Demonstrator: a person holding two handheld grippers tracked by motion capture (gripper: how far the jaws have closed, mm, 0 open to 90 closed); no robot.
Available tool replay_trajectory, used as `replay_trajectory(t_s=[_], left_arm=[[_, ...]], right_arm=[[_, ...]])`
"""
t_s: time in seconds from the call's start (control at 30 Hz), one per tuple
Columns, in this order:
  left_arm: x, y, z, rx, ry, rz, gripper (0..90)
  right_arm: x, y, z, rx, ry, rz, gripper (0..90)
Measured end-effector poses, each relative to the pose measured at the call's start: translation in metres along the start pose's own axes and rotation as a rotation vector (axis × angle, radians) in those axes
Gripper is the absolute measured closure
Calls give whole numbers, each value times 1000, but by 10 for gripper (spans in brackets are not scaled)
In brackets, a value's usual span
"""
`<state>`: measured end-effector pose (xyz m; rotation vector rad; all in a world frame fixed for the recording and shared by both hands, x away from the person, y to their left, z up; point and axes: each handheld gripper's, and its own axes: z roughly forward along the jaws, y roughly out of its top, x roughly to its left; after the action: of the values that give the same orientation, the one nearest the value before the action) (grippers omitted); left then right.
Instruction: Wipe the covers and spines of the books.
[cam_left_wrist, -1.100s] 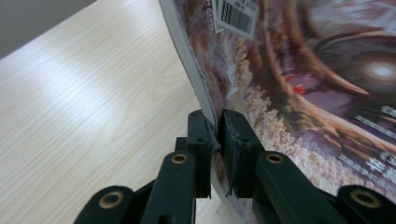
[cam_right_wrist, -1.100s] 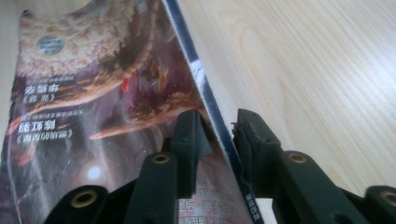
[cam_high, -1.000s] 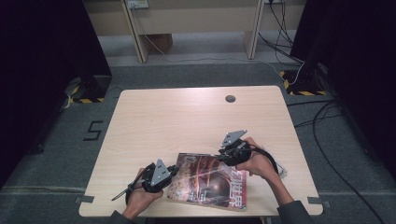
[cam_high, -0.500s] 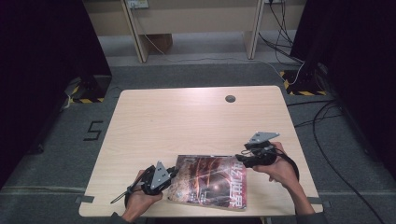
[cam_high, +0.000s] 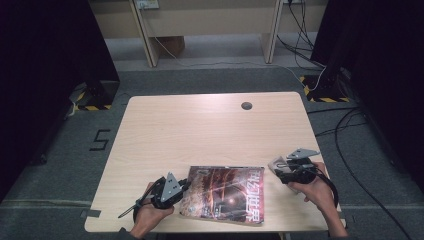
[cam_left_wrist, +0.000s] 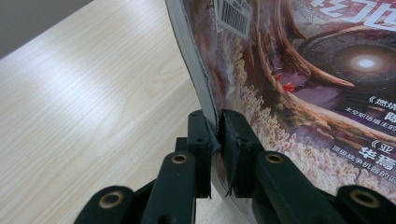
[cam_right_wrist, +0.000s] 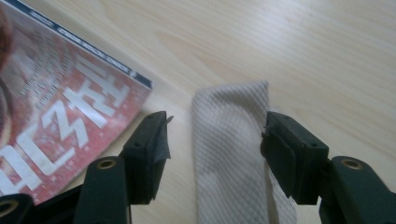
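Note:
A glossy magazine (cam_high: 222, 194) with a dark red cover lies flat near the front edge of the wooden table (cam_high: 200, 130). My left gripper (cam_high: 183, 188) is shut on its left edge; in the left gripper view the pads (cam_left_wrist: 238, 140) pinch the magazine (cam_left_wrist: 303, 70) at its spine. My right gripper (cam_high: 276, 166) is right of the magazine, over a folded white quilted cloth (cam_high: 278, 162). Its jaws have just been opening and now stand open (cam_right_wrist: 215, 135), with the cloth strip (cam_right_wrist: 229, 158) lying between them. A corner of the magazine (cam_right_wrist: 56, 107) shows to that gripper's left.
A dark round grommet hole (cam_high: 246, 105) sits near the table's far edge. Cables (cam_high: 345, 130) run across the grey floor on the right. Wooden desk legs (cam_high: 145, 35) stand beyond the table.
My right gripper has moved right, off the magazine's upper right part to the cloth near the table's right edge, and its jaws have opened. The left gripper has kept its grip and place.

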<state>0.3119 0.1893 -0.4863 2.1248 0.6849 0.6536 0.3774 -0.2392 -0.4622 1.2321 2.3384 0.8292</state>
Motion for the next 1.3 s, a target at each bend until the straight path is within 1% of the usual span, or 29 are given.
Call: replay_trajectory(t_s=[0.03,0.07,0.1,0.17,0.2,0.27,0.4,0.5,0.53,0.6,0.63,0.73,0.77,0.8,0.87,0.93,0.97,1.0,1.1,1.17,1.2,1.23,1.27,1.3], left_arm=[[0,0,0,3,0,-1,816],[0,0,1,4,4,-1,815],[1,0,1,4,2,-2,815],[0,0,1,0,0,-7,815],[1,0,1,0,0,-5,814],[0,0,1,0,1,-4,814],[0,0,0,0,2,-5,813],[0,-1,1,-2,1,-10,811],[0,-1,1,-2,2,-9,811],[1,0,1,0,3,-4,810],[1,0,1,0,3,-6,809],[0,-1,1,1,0,-6,807],[1,-1,1,2,0,-5,806],[1,-1,1,4,0,-3,805],[1,-2,1,2,0,-11,803],[0,-1,1,3,2,-7,802],[0,-1,1,3,3,-7,801],[0,-1,1,6,5,-2,800],[0,-2,1,5,4,-9,798],[0,-1,1,8,7,-5,796],[0,-1,1,9,8,-5,794],[0,-2,1,7,7,-7,794],[0,-2,1,7,7,-8,793],[0,-2,1,8,6,-6,792]], right_arm=[[-1,-2,0,5,-2,2,411],[-2,-4,1,19,-2,14,411],[-4,-7,1,19,-7,11,410],[-7,-10,1,22,-10,24,412],[-8,-11,1,25,-13,40,411],[-11,-13,2,26,-10,58,413],[-14,-17,5,36,6,76,434],[-17,-19,8,41,7,81,447],[-17,-20,8,48,5,92,454],[-19,-22,10,53,4,88,489],[-19,-23,11,61,5,93,503],[-20,-26,15,80,17,78,571],[-20,-26,16,74,34,80,610],[-21,-26,15,68,41,65,637],[-21,-26,14,66,48,64,672],[-22,-26,14,63,48,59,715],[-22,-26,13,63,50,66,734],[-22,-25,13,59,48,60,749],[-24,-24,10,40,51,60,781],[-25,-24,9,39,50,62,775],[-26,-25,10,41,48,66,753],[-26,-25,11,45,41,69,708],[-26,-26,13,57,36,105,629],[-27,-27,14,54,27,121,577]])
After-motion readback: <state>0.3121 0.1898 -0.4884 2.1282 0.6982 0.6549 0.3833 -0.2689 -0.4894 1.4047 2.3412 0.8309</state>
